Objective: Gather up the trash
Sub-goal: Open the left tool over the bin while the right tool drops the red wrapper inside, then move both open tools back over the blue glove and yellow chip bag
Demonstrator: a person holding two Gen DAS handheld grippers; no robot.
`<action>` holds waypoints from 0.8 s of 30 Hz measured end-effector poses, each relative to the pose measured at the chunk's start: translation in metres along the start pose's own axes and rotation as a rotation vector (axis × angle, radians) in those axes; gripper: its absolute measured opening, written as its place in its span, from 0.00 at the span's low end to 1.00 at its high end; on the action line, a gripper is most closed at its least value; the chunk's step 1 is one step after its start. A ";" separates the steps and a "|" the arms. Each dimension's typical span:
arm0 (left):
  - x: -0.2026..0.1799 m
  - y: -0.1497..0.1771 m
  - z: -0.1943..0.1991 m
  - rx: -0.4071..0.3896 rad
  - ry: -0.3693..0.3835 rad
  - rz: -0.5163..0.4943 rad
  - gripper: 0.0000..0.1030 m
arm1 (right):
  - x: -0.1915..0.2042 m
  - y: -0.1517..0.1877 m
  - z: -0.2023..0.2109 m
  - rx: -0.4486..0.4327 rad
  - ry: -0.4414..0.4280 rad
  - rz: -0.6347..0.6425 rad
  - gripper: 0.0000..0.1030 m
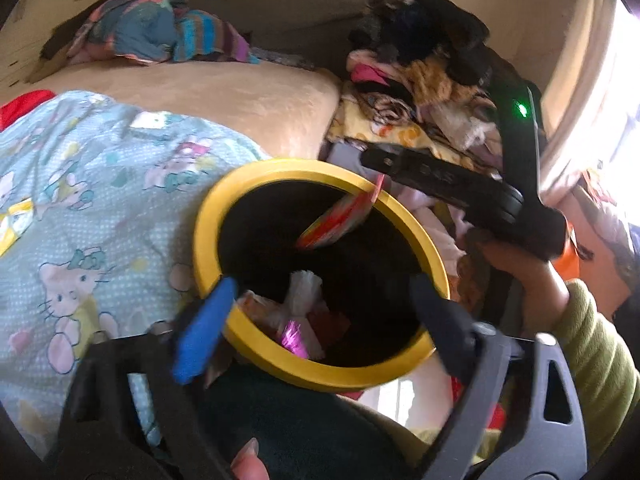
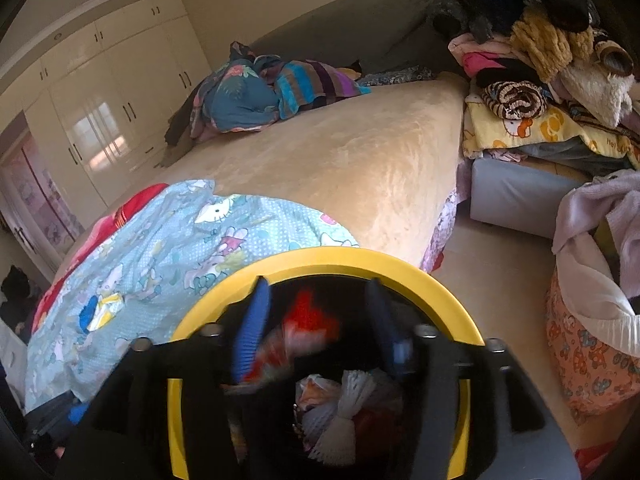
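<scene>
A black trash bin with a yellow rim [image 1: 412, 222] [image 2: 320, 258] sits beside the bed. Inside lie a white ruffled wrapper [image 1: 304, 292] [image 2: 352, 400], a pink foil piece [image 1: 294, 340] and other scraps. My left gripper [image 1: 320, 312] straddles the near rim, its jaws wide apart; whether it clamps the rim I cannot tell. My right gripper [image 2: 316, 332] hangs over the bin mouth, jaws apart, with a red and yellow wrapper [image 1: 340, 216] [image 2: 304, 332] blurred between them. The right gripper also shows in the left wrist view [image 1: 374, 196].
A bed with a beige cover [image 2: 360, 152] and a Hello Kitty quilt [image 1: 80, 200] [image 2: 192, 248] lies to the left. A heap of clothes [image 2: 540, 60] sits on a grey bench at the right. A laundry basket [image 2: 592, 340] stands near right. White wardrobes [image 2: 92, 92] line the far wall.
</scene>
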State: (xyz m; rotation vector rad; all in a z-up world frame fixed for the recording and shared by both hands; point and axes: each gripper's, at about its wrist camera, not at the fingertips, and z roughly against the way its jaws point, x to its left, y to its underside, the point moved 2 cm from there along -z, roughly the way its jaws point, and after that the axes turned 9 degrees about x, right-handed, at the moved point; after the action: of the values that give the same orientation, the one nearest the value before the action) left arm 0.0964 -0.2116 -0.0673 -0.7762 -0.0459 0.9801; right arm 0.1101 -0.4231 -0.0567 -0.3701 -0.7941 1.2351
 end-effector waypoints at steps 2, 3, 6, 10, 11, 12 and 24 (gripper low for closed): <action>0.004 -0.001 0.006 -0.021 -0.026 0.011 0.90 | 0.004 0.000 0.000 -0.001 0.001 0.008 0.58; 0.006 -0.001 0.010 -0.032 -0.036 0.018 0.90 | 0.007 0.000 0.000 -0.005 -0.001 0.011 0.60; 0.015 -0.002 0.020 -0.057 -0.056 0.044 0.90 | 0.018 0.000 0.002 -0.011 -0.011 0.039 0.62; 0.029 -0.002 0.034 -0.088 -0.090 0.082 0.90 | 0.032 -0.002 0.007 -0.029 -0.024 0.072 0.68; 0.031 -0.002 0.037 -0.094 -0.097 0.089 0.90 | 0.036 -0.002 0.008 -0.030 -0.028 0.079 0.68; 0.034 -0.002 0.040 -0.100 -0.102 0.099 0.90 | 0.039 -0.002 0.009 -0.033 -0.031 0.085 0.69; 0.074 0.002 0.078 -0.184 -0.182 0.219 0.90 | 0.081 0.002 0.012 -0.032 -0.080 0.167 0.76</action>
State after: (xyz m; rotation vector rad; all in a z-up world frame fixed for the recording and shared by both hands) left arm 0.1089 -0.1104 -0.0329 -0.8713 -0.2151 1.2655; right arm 0.1091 -0.3489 -0.0223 -0.4214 -0.8660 1.4018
